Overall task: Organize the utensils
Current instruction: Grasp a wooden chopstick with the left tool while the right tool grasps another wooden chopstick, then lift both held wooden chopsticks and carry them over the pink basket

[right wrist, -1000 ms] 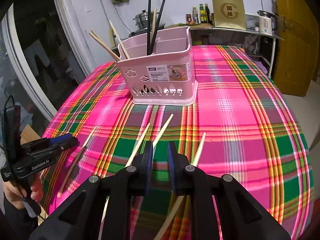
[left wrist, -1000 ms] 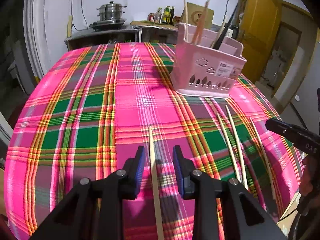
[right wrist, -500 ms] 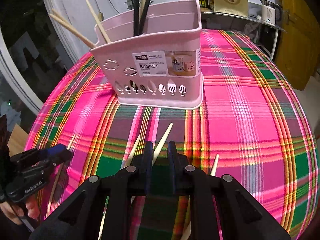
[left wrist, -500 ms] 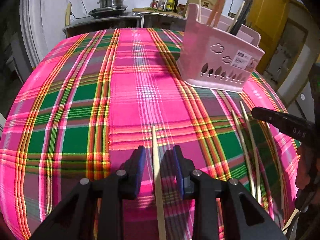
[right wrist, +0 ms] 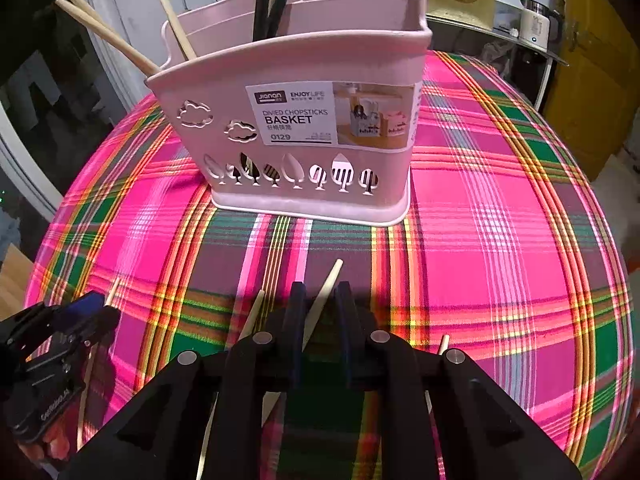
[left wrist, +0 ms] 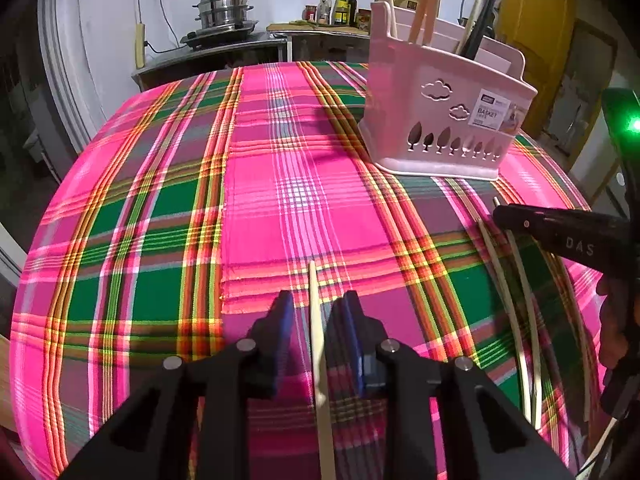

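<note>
A pink divided chopstick basket (left wrist: pixel 444 116) (right wrist: pixel 296 128) stands on the plaid table and holds several wooden and black chopsticks. My left gripper (left wrist: pixel 315 306) is open, its jaws on either side of a pale chopstick (left wrist: pixel 316 320) that lies on the cloth. My right gripper (right wrist: pixel 320 296) has narrow jaws around another pale chopstick (right wrist: pixel 326 292) whose tip points at the basket; contact is unclear. More chopsticks (left wrist: pixel 516 300) lie beside the right gripper (left wrist: pixel 560 232) in the left wrist view. The left gripper (right wrist: pixel 64 320) shows at the lower left of the right wrist view.
The pink and green plaid tablecloth (left wrist: pixel 180 200) covers a round table. Loose chopsticks (right wrist: pixel 252 316) lie near the front edge. A counter with a steel pot (left wrist: pixel 224 8) and bottles (left wrist: pixel 340 4) stands behind. A yellow door (left wrist: pixel 540 20) is at the right.
Both grippers moved forward toward the basket, which looms larger now. The left jaws narrowed around their chopstick. The right gripper carried its chopstick closer to the basket's base.
</note>
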`<state>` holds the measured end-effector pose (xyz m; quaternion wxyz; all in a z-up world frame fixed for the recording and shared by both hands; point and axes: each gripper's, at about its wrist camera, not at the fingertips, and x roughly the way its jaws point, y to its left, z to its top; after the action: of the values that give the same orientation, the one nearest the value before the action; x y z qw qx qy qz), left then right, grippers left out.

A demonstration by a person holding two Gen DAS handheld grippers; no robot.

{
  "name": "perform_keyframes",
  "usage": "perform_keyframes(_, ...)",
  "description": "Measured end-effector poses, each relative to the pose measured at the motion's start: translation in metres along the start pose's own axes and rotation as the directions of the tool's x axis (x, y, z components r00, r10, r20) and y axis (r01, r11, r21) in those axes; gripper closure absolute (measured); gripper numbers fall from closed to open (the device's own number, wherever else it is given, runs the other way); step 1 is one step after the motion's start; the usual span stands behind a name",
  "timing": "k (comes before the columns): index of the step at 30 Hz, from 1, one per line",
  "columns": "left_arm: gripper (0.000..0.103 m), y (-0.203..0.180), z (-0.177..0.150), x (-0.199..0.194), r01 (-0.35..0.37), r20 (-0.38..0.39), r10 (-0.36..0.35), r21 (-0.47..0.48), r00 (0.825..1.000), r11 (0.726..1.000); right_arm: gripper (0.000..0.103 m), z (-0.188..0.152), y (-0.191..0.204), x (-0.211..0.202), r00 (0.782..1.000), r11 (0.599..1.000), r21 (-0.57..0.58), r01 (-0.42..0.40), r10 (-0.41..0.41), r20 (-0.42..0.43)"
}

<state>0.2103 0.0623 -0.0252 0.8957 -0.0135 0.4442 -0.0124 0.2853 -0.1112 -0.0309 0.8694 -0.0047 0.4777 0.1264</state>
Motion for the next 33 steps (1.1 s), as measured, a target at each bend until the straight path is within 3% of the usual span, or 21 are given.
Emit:
perform_keyframes(7,0.09,0.002,0.0,0.0,-0.016,-0.001,0.016,-0.019,1.0,1.0,0.092,-0.001,0.009,0.001,0.999,0.998,-0.03,0.049,-0.049,-0.003)
perform_keyframes(11,0.096,0.004,0.002,0.0,0.0,-0.015,0.0,-0.036,1.0,0.999,0.094,0.0,0.007,0.001,1.0,1.0,-0.014,0.015,-0.016,-0.007)
perform_keyframes(18,0.097,0.006,0.007,-0.005,0.045,-0.02,-0.046,-0.06,0.999,0.997,0.095,0.005,-0.003,-0.018,0.999,0.999,-0.002,-0.04,0.04,0.037)
perform_keyframes(33,0.097,-0.002,0.039,-0.079,0.097,0.141,-0.092,-0.027,0.986,0.995,0.097,0.017,-0.001,-0.104,0.972,0.995,-0.034,-0.098,0.103,0.213)
